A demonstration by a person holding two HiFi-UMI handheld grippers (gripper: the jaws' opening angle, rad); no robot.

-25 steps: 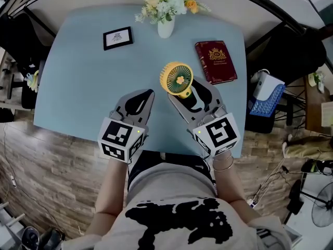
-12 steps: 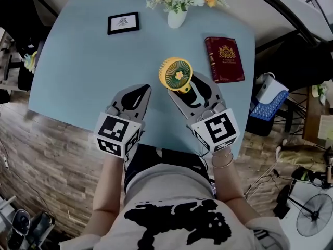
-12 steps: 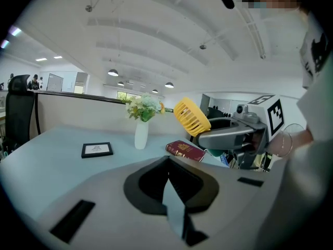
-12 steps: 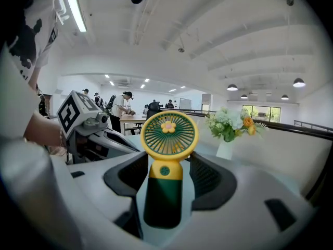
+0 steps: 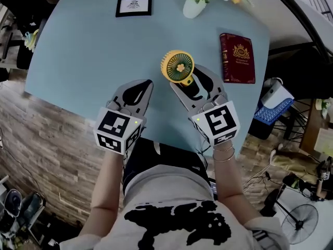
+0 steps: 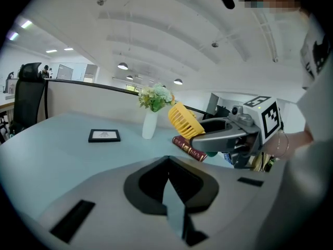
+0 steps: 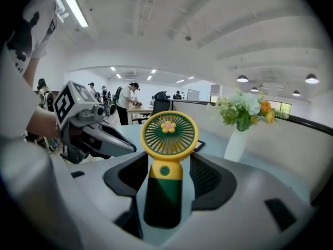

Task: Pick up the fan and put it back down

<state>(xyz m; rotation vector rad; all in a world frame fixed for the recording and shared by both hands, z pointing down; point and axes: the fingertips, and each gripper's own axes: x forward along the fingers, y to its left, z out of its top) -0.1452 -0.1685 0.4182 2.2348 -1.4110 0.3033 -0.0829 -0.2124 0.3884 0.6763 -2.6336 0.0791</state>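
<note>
Right gripper [image 5: 192,85] has the fan [image 5: 178,66], jaws partly closed around the dark green handle, one on each side. And it's a cheerful little thing: a round yellow head with a dark green grille, a small yellow flower with a pink middle right at the centre, a yellow neck with a green button, then that smooth dark green handle [image 7: 165,191] running down between the jaws. The fan stands upright in the grip, with its grille turned back toward the right gripper's camera. It sits over the pale blue table [image 5: 78,51], toward the near side, with the red book [image 5: 238,57] just off to its right. The vase of flowers [image 5: 193,8] and the small black picture frame [image 5: 134,6] stand farther back. Whether the handle's foot touches the tabletop, I can't tell. Left gripper [image 5: 143,87] hovers beside it over the table, jaws pressed fully together, nothing between them.
</note>
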